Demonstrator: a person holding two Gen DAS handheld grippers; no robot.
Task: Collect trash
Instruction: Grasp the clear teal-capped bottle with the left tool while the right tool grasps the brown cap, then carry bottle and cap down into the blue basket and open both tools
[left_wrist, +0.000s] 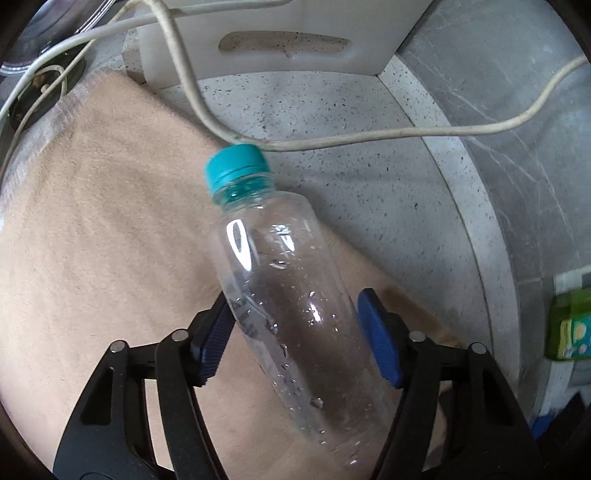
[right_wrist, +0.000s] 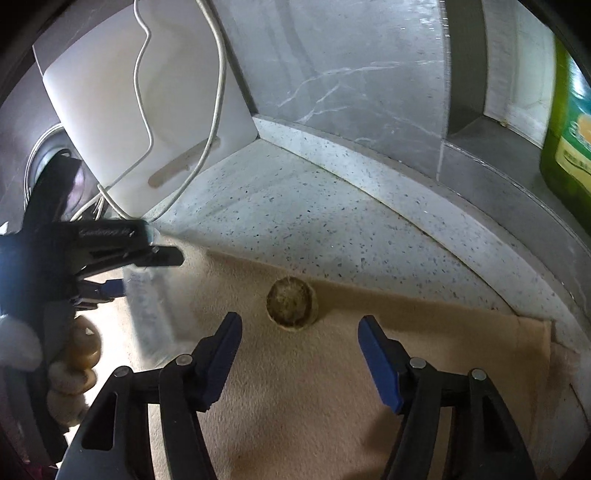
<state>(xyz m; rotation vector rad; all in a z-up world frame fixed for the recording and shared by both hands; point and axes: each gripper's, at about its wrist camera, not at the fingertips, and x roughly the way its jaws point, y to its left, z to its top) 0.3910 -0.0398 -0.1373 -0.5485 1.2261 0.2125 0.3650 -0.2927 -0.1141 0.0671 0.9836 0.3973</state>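
A clear plastic bottle (left_wrist: 295, 302) with a teal cap (left_wrist: 236, 166) sits between the blue pads of my left gripper (left_wrist: 295, 325), which is shut on its body over a beige cloth (left_wrist: 103, 221). Droplets cling to the inside of the bottle. In the right wrist view the left gripper (right_wrist: 110, 251) shows at the left edge with the blurred bottle (right_wrist: 147, 302) under it. My right gripper (right_wrist: 299, 319) stands open low over the cloth (right_wrist: 314, 387). A small round brownish piece of trash (right_wrist: 291, 304) lies just beyond its fingertips, near the cloth's far edge, untouched.
A white cutting board (left_wrist: 280, 40) (right_wrist: 122, 92) leans in the corner on the speckled counter (right_wrist: 295, 221). White cables (left_wrist: 369, 138) trail across the counter close to the bottle cap. A green bottle (right_wrist: 565, 147) stands on the grey ledge at right. A gloved hand (right_wrist: 22, 347) holds the left gripper.
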